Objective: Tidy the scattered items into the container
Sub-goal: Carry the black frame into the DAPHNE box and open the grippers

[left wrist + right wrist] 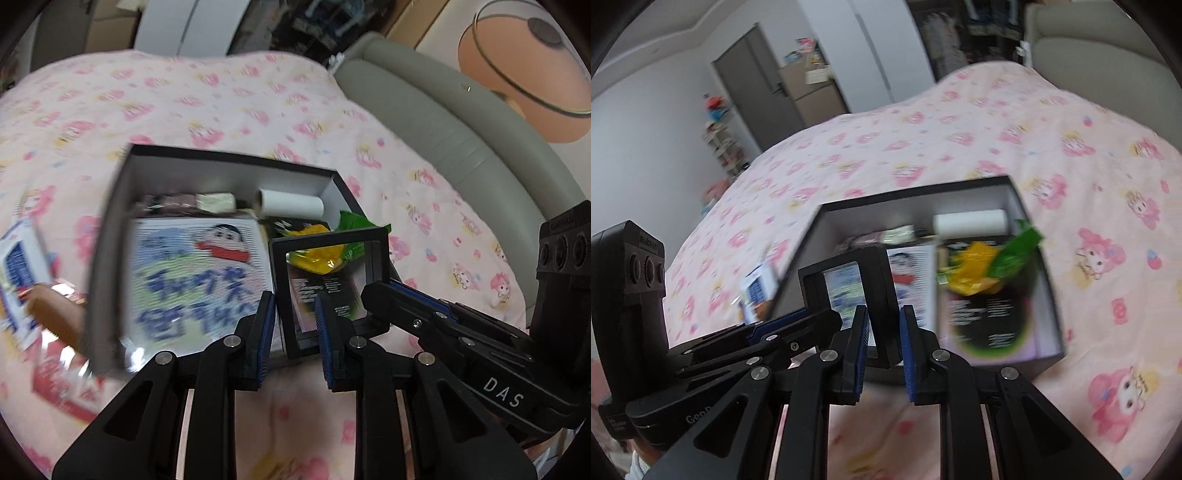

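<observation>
Bedspread (960, 147), pink cartoon print; grey headboard (443, 122) behind.
Box (916, 195) holds paper roll (969, 222) and booklet (195, 273); right gripper (882, 328) clamps black frame (882, 291) at its edge, left gripper (295, 314) parted, empty.

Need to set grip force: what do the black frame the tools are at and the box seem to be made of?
Black frame: looks like rigid matte plastic around a clear glossy film or pane, since the items behind show through it. Box: likely stiff cardboard, with matte black outside, plain grey-white inside walls and thin straight edges. Blur leaves both uncertain.
</observation>
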`<state>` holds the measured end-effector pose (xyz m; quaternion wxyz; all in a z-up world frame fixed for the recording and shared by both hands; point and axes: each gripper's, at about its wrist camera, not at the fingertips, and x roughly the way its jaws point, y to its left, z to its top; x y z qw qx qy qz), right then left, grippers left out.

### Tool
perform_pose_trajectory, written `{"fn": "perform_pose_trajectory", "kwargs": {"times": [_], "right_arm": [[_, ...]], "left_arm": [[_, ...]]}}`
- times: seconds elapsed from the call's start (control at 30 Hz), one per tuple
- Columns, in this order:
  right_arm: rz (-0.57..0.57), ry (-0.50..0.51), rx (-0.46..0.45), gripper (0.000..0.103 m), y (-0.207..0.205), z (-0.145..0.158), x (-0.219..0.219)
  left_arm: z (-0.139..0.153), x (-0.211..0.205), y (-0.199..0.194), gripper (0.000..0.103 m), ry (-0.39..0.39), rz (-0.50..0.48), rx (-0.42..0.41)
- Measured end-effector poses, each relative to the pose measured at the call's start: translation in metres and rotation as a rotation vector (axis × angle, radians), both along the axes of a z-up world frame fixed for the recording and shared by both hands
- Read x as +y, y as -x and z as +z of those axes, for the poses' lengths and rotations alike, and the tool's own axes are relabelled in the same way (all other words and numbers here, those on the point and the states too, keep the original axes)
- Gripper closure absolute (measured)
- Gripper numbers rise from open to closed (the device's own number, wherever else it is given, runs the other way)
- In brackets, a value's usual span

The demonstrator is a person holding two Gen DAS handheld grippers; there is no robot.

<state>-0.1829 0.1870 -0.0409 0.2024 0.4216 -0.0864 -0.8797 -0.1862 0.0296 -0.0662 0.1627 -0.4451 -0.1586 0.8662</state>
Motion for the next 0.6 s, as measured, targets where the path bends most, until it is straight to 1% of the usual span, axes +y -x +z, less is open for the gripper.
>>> {"fn": "perform_pose_trajectory", "kwargs": {"times": [0.1, 0.2, 0.3, 0.37, 0.6], "right_arm": [[-0.030, -0.014, -0.055, 0.089, 0.023, -0.018, 0.018], [-0.039, -0.039, -0.112, 0.089, 0.036, -0.034, 0.025], [-0.044, -0.062, -0.165, 0.089, 0.043, -0.049, 0.027], [-0.039, -0.068, -0.196, 0.089, 0.046, -0.057, 0.027], [-0.046, -0.143, -0.222, 0.088, 0.052, -0.063, 0.023]], "left_arm": [[-0.015, 0.019, 0.020, 0.083, 0.022, -0.016, -0.067], [-0.031, 0.038, 0.039, 0.083, 0.045, -0.032, -0.134], [-0.042, 0.044, 0.047, 0.083, 0.087, -0.041, -0.184], [-0.048, 0.045, 0.050, 0.083, 0.086, -0.048, -0.217], [-0.065, 0.047, 0.062, 0.083, 0.084, -0.073, -0.324]]}}
